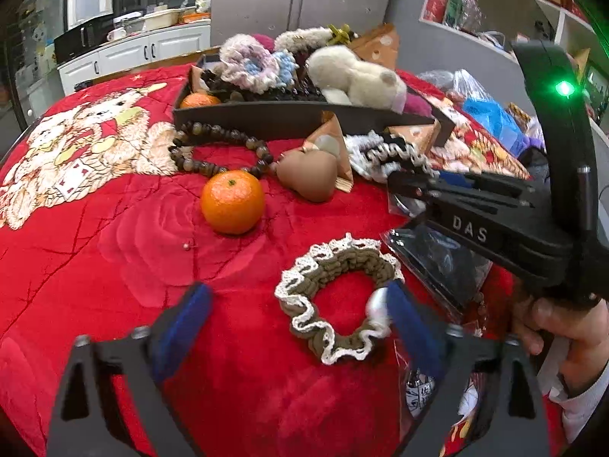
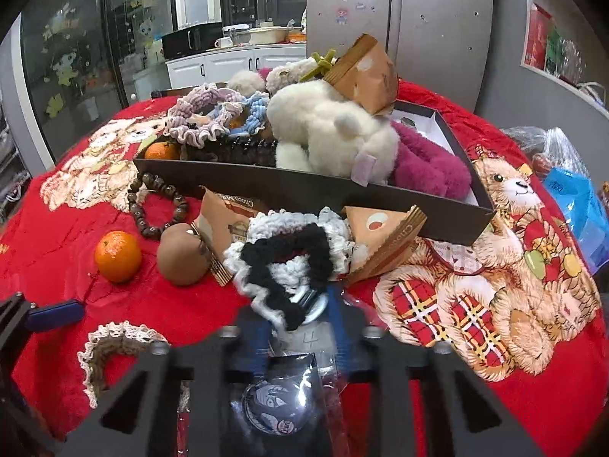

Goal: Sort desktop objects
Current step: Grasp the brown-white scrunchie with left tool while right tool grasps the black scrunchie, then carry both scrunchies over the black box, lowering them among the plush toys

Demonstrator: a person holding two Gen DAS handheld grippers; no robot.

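right wrist: black scrunchie pinched, left claw spread over olive one

right wrist view shows the right gripper [image 2: 295, 323] clenched on the black scrunchie [image 2: 293, 262], lifted just in front of the box [image 2: 304, 186]. a packet [image 2: 380, 240] lies behind it, against the box wall. left of it sit an egg [image 2: 182, 255], an orange [image 2: 118, 256] and beads [image 2: 152, 205]. a bagged badge [image 2: 272, 407] lies under the gripper.

left wrist view shows the left gripper [image 1: 300, 327] spread wide above the blanket [image 1: 114, 247]. the olive scrunchie [image 1: 338, 297] lies flat between its fingers, touching the right pad [image 1: 411, 327]; the left pad is well apart. only this view shows the whole olive ring; only the right view shows the pink plush [image 2: 430, 167] in the box.
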